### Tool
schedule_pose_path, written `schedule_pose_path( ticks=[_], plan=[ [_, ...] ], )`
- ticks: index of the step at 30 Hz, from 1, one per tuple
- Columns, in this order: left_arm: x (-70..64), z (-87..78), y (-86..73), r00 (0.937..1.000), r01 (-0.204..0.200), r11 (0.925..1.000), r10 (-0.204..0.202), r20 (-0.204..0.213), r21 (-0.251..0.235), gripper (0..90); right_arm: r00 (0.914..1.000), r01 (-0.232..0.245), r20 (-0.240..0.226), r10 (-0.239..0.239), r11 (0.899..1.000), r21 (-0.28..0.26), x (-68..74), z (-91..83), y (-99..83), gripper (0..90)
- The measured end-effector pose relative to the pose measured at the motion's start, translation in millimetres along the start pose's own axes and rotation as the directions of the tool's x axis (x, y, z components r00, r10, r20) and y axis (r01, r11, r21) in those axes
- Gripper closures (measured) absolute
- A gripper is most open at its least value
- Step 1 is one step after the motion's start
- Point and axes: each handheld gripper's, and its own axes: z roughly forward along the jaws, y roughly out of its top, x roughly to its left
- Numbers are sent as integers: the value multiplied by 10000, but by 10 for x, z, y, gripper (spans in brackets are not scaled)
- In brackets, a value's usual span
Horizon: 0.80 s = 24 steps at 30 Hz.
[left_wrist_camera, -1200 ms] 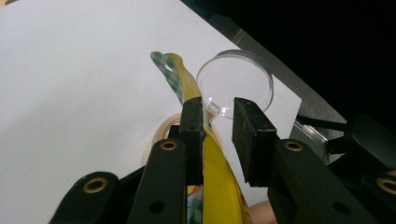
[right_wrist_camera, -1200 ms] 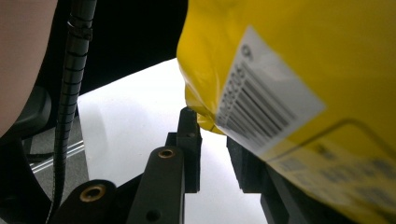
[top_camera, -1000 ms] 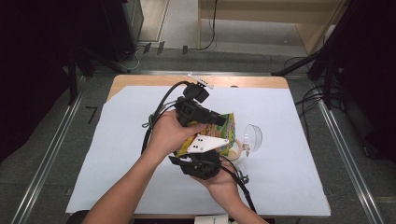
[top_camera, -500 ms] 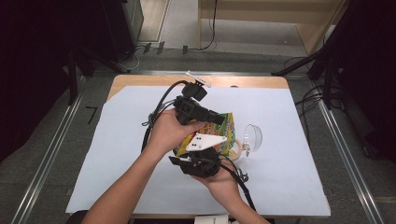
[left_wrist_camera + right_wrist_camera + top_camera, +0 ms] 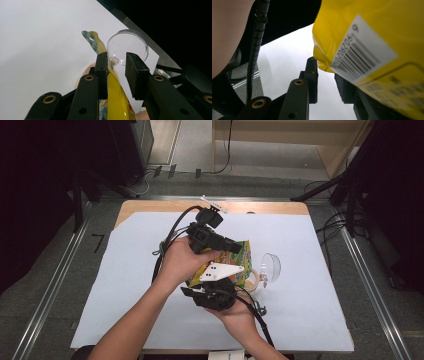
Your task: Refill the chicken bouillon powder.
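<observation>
The left gripper hangs over the middle of the desk with its jaws apart; in the left gripper view the top edge of the snack bag rises between them, lying against one jaw with a clear gap to the other, so it is not pinched. The bag sits mid-desk, held up between the two hands, just beside a clear plastic lid and a pale ring on the white sheet. It looks light, thin and crinkly: a glossy film that should buckle under any squeeze and slide off smooth jaws, with contents likely to crush. The flat sealed seam at top or bottom seems the safest place to grip, not the puffed middle. It is bright yellow with a green-checked top corner and red lettering, and a white barcode label shows in the right gripper view. The right gripper sits below it, jaws apart, the bag's lower corner at their tips, not clearly clamped.
</observation>
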Motion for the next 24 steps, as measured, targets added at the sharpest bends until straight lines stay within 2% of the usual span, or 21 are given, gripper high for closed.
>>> schedule_pose_path(
  ticks=[4, 6, 7, 8, 13, 24],
  plan=[
    [-21, -9, 4, 10000, -40, 10000, 40, -53, 26, 722, 10000, 38, 24, -38, 10000, -47, 7, -12, 5, 747],
    [-27, -10, -1, 10000, -25, 10000, 25, -72, 56, 721, 9997, 222, 130, -221, 9997, -57, 23, -9, -2, 745],
    [-30, -12, -3, 9999, -55, 9999, 56, -112, 90, 721, 9982, 509, 318, -507, 9987, -62, 26, -8, -7, 745],
    [-32, -11, -4, 9999, -41, 10000, 42, -94, 76, 720, 9976, 602, 355, -601, 9982, -9, 37, -8, -13, 746],
    [-41, -11, -2, 9999, -83, 9999, 84, -138, 89, 718, 9980, 574, 258, -568, 9981, -203, 25, -8, -19, 747],
    [-40, 9, 2, 9999, -94, 9999, 95, -106, 114, 719, 9997, 261, 11, -261, 9994, -205, 10, -11, -28, 747]
  ],
)
